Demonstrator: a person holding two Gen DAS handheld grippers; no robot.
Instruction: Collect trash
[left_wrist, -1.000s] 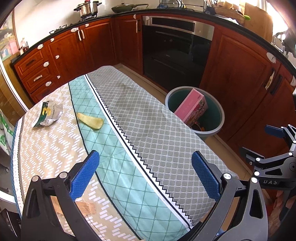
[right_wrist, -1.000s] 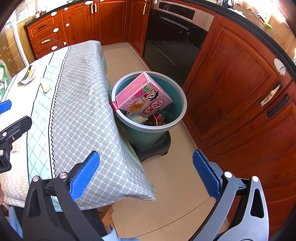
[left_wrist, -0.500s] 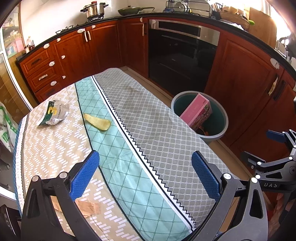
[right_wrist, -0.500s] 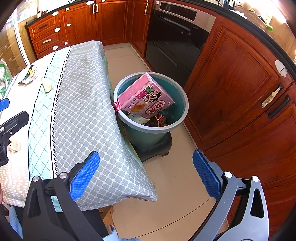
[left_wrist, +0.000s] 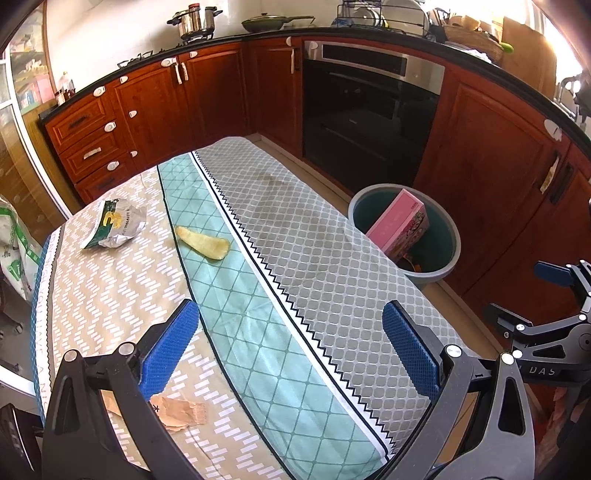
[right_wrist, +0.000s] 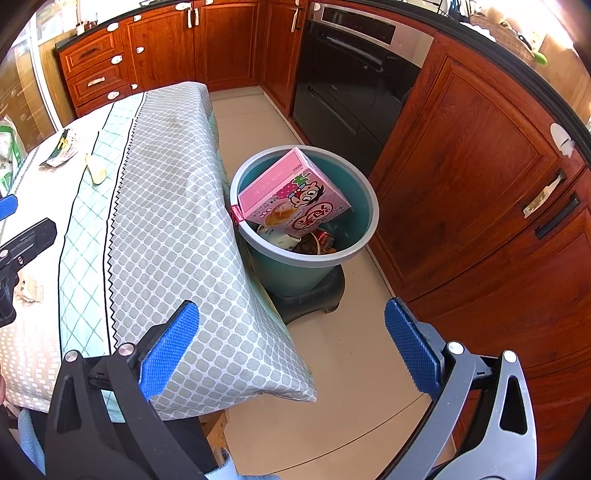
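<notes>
A crumpled snack bag (left_wrist: 116, 225) and a yellow peel (left_wrist: 203, 243) lie on the far left of the cloth-covered table (left_wrist: 314, 258). A brown paper scrap (left_wrist: 181, 411) lies near the front, just under my left gripper (left_wrist: 291, 354), which hangs open and empty above the table. The grey-green bin (right_wrist: 365, 206) stands on the floor beside the table, with a pink box (right_wrist: 291, 195) and other rubbish inside. My right gripper (right_wrist: 291, 350) is open and empty over the table's corner and floor, short of the bin. The bag (right_wrist: 62, 147), peel (right_wrist: 96, 171) and scrap (right_wrist: 29, 290) also show in the right wrist view.
Wooden cabinets (left_wrist: 159, 99) and a built-in oven (left_wrist: 369, 110) ring the room. The bin rests on a dark stand (right_wrist: 314, 299). Beige floor (right_wrist: 351, 387) runs between table and cabinets. A white-green sack (left_wrist: 14, 251) sits left of the table.
The left gripper has pulled back and risen a little, so table and trash look farther off. The right gripper drifted slightly; the bin sits a bit more to the right. Both stayed open.
</notes>
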